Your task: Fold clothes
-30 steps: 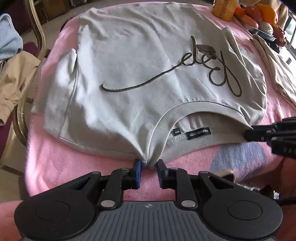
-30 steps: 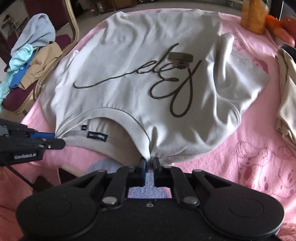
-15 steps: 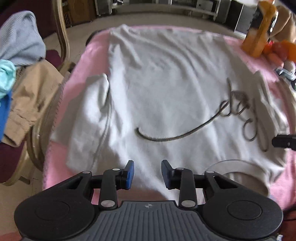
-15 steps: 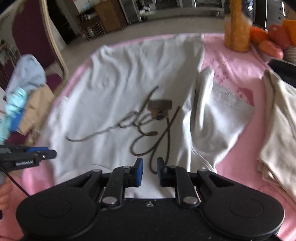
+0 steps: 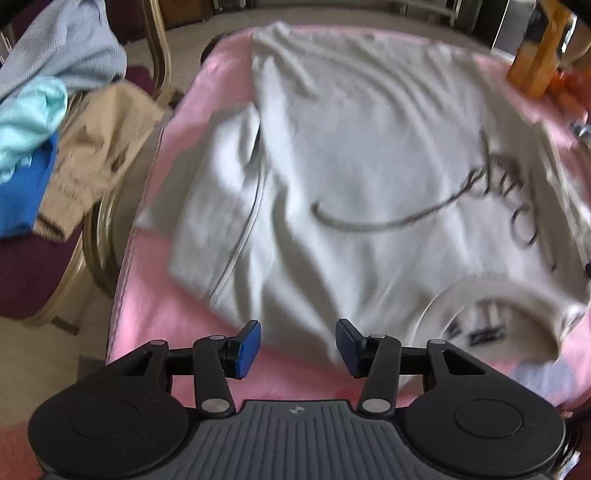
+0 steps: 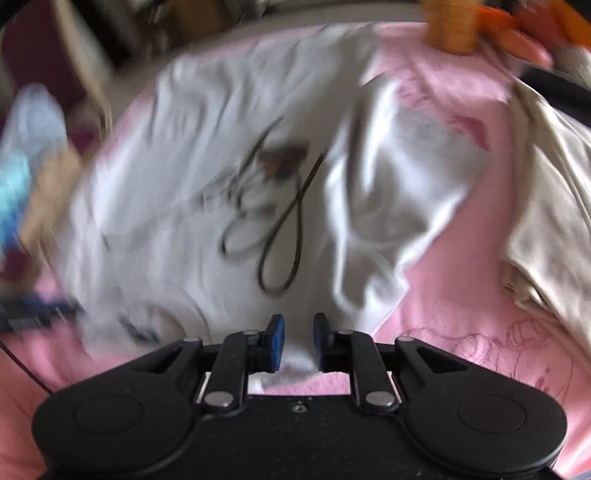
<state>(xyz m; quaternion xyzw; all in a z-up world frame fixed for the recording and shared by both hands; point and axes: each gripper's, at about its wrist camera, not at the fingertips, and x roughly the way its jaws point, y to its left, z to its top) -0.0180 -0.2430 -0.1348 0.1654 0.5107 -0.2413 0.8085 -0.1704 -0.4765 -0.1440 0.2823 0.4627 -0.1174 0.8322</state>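
Note:
A light grey T-shirt (image 5: 369, 155) with dark script lettering lies spread face up on the pink-covered table (image 5: 159, 325), its collar toward me. It also shows in the right wrist view (image 6: 221, 155), blurred. My left gripper (image 5: 297, 349) is open and empty, hovering over the shirt's near left shoulder edge. My right gripper (image 6: 297, 341) is open with a narrower gap, empty, just above the shirt's near right shoulder. The left gripper (image 6: 33, 314) appears as a dark blur at the left of the right wrist view.
A chair (image 5: 110, 229) piled with beige, blue and grey clothes (image 5: 88, 147) stands left of the table. A cream folded garment (image 6: 546, 206) lies at the right. An orange container (image 6: 450, 26) and fruit (image 6: 517, 33) sit at the far right corner.
Both grippers let go of the shirt's shoulders and opened. Both lifted and drew back; the left jaws widened further. The shirt now lies flat.

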